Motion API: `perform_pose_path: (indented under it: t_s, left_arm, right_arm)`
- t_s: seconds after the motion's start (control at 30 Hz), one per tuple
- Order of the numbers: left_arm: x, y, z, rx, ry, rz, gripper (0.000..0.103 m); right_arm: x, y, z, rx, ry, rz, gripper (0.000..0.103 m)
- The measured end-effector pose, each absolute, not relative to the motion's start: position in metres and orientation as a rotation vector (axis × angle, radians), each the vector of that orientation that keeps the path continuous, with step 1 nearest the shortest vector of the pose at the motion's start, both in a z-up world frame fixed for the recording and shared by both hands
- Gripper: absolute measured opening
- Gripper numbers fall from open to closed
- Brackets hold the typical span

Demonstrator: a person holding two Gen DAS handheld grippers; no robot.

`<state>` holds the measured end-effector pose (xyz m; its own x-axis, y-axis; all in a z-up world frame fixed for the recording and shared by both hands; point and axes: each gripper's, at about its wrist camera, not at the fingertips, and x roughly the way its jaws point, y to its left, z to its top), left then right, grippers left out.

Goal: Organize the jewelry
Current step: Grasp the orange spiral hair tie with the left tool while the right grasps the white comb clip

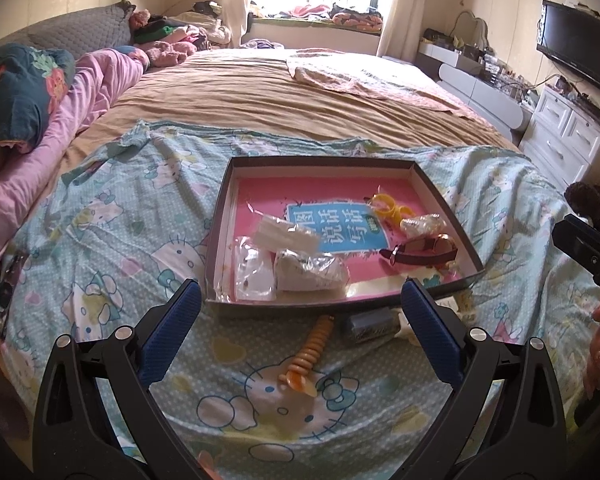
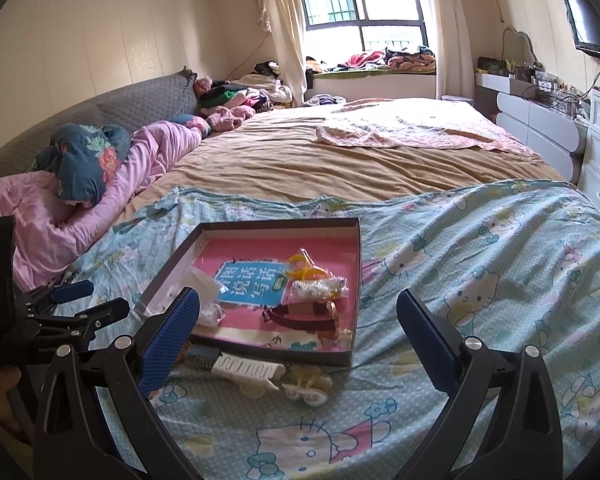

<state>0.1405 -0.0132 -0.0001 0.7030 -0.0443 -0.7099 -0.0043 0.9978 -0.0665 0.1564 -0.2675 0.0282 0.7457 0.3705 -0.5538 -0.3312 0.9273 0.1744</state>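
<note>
A shallow dark box [image 1: 452,200] with a pink lining lies on the Hello Kitty sheet; it also shows in the right wrist view [image 2: 358,264]. Inside are clear jewelry bags [image 1: 300,268], a yellow ring piece [image 1: 386,206] and a brown-strap watch [image 1: 420,254]. In front of the box lie an orange beaded bracelet [image 1: 310,354], a dark hair clip [image 1: 370,326], a white comb clip [image 2: 246,368] and a cream hair claw [image 2: 306,388]. My left gripper [image 1: 300,316] is open and empty above the bracelet. My right gripper [image 2: 298,326] is open and empty over the box's near edge.
The bed carries a tan sheet [image 1: 260,92], a pink quilt [image 1: 80,92] and a blue floral pillow [image 1: 24,92] at left. White drawers [image 1: 568,136] and a wall TV [image 1: 580,44] stand at right. The left gripper shows at the right wrist view's left edge [image 2: 60,312].
</note>
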Motion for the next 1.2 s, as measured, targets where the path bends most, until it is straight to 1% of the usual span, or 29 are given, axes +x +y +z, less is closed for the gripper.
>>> perform_pose_path:
  t_s: [0.73,1.03,1.07,1.1,1.13,1.2]
  left_arm:
    - [0.139,-0.011,-0.057,-0.042,0.957,-0.007,0.093]
    - [0.143,-0.013,-0.078,-0.011,1.016,0.006,0.093]
    - [0.144,-0.013,-0.08,-0.009,1.021,0.005,0.092]
    - [0.145,-0.014,-0.083,-0.007,1.029,0.003,0.088]
    - [0.146,-0.014,-0.086,-0.007,1.038,0.0,0.081]
    - [0.147,-0.015,-0.088,-0.005,1.049,-0.004,0.074]
  right_arm:
    - [0.147,-0.269,-0.021,0.006,0.753,0.405,0.098]
    - [0.142,-0.254,-0.039,-0.018,0.795,0.458,0.098]
    - [0.141,-0.25,-0.041,-0.026,0.799,0.47,0.098]
    - [0.14,-0.247,-0.042,-0.031,0.8,0.478,0.098]
    - [0.14,-0.243,-0.043,-0.036,0.8,0.488,0.098]
    - [0.139,-0.236,-0.045,-0.043,0.801,0.499,0.098]
